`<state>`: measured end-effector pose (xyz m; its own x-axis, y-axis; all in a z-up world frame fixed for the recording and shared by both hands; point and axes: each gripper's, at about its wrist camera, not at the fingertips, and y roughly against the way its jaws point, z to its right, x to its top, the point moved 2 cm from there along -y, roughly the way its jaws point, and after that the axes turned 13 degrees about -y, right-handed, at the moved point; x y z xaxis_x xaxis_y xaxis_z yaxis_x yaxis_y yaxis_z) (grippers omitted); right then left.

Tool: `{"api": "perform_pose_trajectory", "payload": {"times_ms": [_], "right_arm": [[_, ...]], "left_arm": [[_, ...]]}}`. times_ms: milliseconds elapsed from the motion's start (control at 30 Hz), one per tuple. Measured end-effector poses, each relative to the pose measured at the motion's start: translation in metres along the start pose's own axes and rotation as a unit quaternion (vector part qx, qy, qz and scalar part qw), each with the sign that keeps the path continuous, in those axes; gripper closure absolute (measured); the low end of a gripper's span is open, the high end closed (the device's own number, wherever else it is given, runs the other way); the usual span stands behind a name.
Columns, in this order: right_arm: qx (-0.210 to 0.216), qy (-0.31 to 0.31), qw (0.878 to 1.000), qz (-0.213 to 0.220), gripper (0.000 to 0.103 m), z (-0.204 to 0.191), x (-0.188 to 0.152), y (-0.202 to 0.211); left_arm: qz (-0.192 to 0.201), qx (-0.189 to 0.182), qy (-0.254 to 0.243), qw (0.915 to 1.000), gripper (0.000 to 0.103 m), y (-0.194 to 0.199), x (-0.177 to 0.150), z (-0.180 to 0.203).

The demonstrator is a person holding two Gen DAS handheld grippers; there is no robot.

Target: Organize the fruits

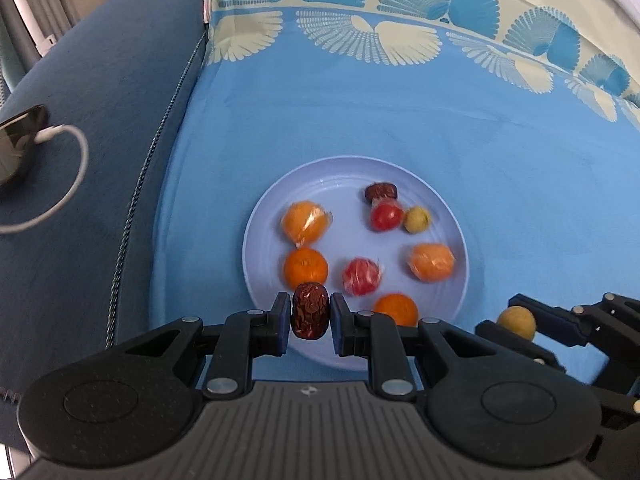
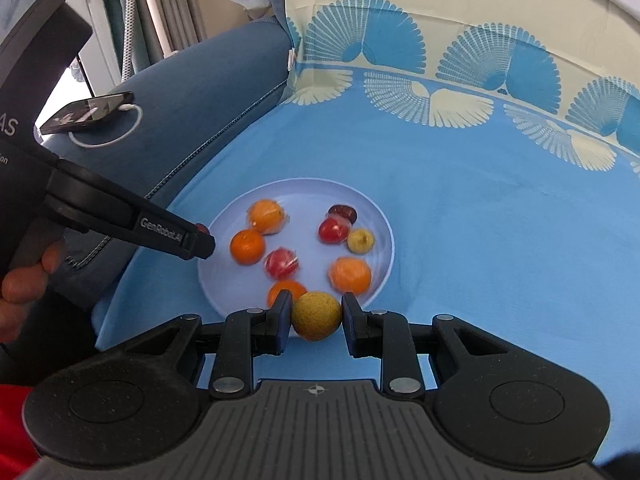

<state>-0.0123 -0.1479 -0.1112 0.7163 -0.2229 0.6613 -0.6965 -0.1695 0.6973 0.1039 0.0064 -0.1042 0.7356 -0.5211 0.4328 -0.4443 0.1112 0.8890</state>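
A pale lilac plate (image 1: 448, 204) (image 2: 376, 216) lies on the blue cloth and holds several fruits: oranges (image 1: 306, 268) (image 2: 247, 246), wrapped red fruits (image 1: 361, 276) (image 2: 281, 263), a dark red date (image 1: 381, 191) (image 2: 343, 212) and a small yellow-green fruit (image 1: 417, 219) (image 2: 360, 240). My left gripper (image 1: 310, 317) is shut on a wrinkled red date (image 1: 310, 311) over the plate's near rim. My right gripper (image 2: 316, 316) is shut on a yellow-green round fruit (image 2: 317, 315) (image 1: 517, 322) just at the plate's near edge. The left gripper (image 2: 198, 242) reaches in from the left in the right wrist view.
A blue sofa cushion (image 1: 100, 140) (image 2: 208, 92) borders the cloth on the left, with a phone (image 1: 18, 140) (image 2: 88, 114) and white cable on it. The blue cloth (image 1: 480, 128) with its fan pattern spreads behind and to the right. A hand (image 2: 28, 280) grips the left tool.
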Motion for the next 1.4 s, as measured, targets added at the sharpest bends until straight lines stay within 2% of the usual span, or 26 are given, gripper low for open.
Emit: {"api": "perform_pose_trajectory", "payload": {"times_ms": [567, 633, 667, 700, 733, 800, 867, 933, 1133, 1400], "right_arm": [[-0.002, 0.018, 1.0, -0.012, 0.075, 0.002, 0.026, -0.072], [0.001, 0.024, 1.0, -0.011, 0.075, 0.001, 0.028, -0.076], [0.005, 0.028, 1.0, -0.012, 0.074, 0.001, 0.029, -0.079], [0.009, 0.028, 0.999, -0.015, 0.063, 0.001, 0.03, -0.081], [0.013, 0.026, 0.999, -0.019, 0.04, 0.001, 0.032, -0.083], [0.008, 0.02, 1.0, -0.02, 0.021, 0.0, 0.035, -0.083], [0.004, 0.023, 1.0, -0.011, 0.02, -0.001, 0.034, -0.075], [0.0, 0.025, 1.0, -0.011, 0.012, -0.002, 0.032, -0.065], [-0.013, 0.023, 1.0, 0.003, 0.005, -0.009, 0.014, -0.02], [-0.011, 0.007, 1.0, 0.025, 0.003, -0.02, -0.016, 0.04]], "left_arm": [[-0.017, 0.004, -0.012, 0.9998, 0.08, -0.06, 0.032, -0.009], [-0.02, 0.012, -0.018, 0.9996, 0.065, -0.065, 0.035, -0.009], [-0.016, 0.016, -0.015, 0.9996, 0.037, -0.065, 0.036, -0.01], [-0.01, 0.022, -0.011, 0.9996, 0.008, -0.063, 0.037, -0.012], [-0.005, 0.03, -0.006, 0.9995, 0.0, -0.059, 0.038, -0.013], [0.007, 0.026, -0.003, 0.9996, 0.0, -0.05, 0.036, -0.015], [-0.006, 0.016, -0.013, 0.9998, 0.0, -0.045, 0.033, -0.015], [-0.008, 0.027, -0.011, 0.9996, 0.0, -0.036, 0.024, -0.017], [-0.018, 0.014, 0.014, 0.9996, 0.0, 0.001, -0.007, -0.015], [0.012, 0.031, 0.019, 0.9993, 0.0, 0.057, -0.044, 0.005]]}}
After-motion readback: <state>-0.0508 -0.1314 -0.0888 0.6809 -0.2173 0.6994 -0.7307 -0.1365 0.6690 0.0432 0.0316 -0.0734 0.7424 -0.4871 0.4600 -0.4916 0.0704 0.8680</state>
